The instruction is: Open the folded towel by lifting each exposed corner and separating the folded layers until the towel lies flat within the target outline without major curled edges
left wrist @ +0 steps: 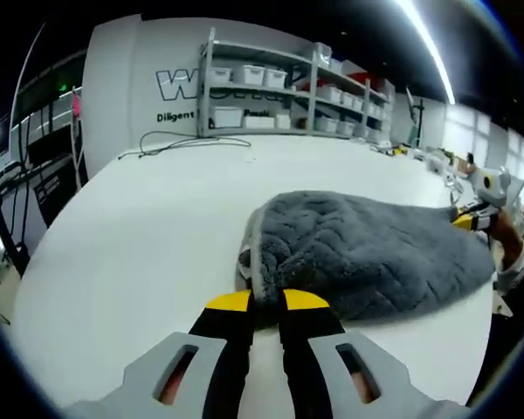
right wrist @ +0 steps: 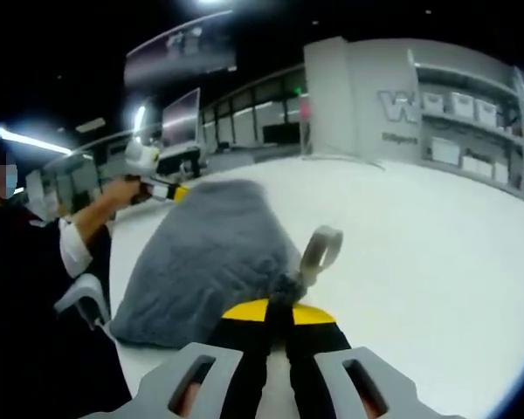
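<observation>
Looks like a lab or workshop: metal shelving [left wrist: 279, 87] stacked with white storage bins [left wrist: 249, 75], lettered wall panel [left wrist: 148, 96], monitors [right wrist: 182, 109], long ceiling light strips [left wrist: 428, 48], big white table [left wrist: 157, 218].

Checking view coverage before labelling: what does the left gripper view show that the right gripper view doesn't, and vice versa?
Left gripper view: the towel's pale edge trim and a black cable on the table.
Right gripper view: a grey hanging loop sticking up at the towel's corner, and monitors behind.
Both: the grey towel bunched on the white table, storage shelves, and each view's own tongs shut on a towel corner.
</observation>
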Demonstrator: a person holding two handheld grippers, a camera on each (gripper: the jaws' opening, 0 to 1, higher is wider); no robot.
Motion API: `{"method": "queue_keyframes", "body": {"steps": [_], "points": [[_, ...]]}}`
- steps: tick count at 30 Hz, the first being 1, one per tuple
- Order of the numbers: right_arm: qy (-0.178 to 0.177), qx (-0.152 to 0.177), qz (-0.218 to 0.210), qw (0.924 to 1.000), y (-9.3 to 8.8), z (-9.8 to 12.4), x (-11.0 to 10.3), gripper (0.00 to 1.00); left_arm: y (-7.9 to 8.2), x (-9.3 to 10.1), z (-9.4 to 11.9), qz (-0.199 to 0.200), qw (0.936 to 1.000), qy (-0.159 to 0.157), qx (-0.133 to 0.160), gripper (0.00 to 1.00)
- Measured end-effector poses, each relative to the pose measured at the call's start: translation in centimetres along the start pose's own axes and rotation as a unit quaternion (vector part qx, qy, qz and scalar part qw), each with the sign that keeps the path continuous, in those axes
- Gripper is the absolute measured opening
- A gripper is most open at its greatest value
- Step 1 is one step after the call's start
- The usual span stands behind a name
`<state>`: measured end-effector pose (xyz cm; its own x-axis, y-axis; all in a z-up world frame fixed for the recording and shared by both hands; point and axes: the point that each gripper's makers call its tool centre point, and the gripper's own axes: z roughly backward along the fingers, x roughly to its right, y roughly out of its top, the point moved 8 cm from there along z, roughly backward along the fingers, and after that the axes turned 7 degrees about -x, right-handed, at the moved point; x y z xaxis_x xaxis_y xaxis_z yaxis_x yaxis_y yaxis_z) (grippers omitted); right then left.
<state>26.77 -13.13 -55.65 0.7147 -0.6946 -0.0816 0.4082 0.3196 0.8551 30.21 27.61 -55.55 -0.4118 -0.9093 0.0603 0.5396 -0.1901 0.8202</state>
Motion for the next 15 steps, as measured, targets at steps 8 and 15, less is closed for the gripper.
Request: {"method": "queue_keyframes", "body": {"steps": [8,15], "points": [[0.000,-0.007,0.015,0.9999,-0.1,0.3,-0.6,0.02,0.8,-0.3,-0.9,-0.018,0.9998,0.002,-0.003,0.10],[0.008,-0.008,0.013,0.9999,-0.4,0.7,-0.9,0.02,1.4,-0.3,-1.7,-0.026,0.9997,0.002,-0.005,0.11]]}}
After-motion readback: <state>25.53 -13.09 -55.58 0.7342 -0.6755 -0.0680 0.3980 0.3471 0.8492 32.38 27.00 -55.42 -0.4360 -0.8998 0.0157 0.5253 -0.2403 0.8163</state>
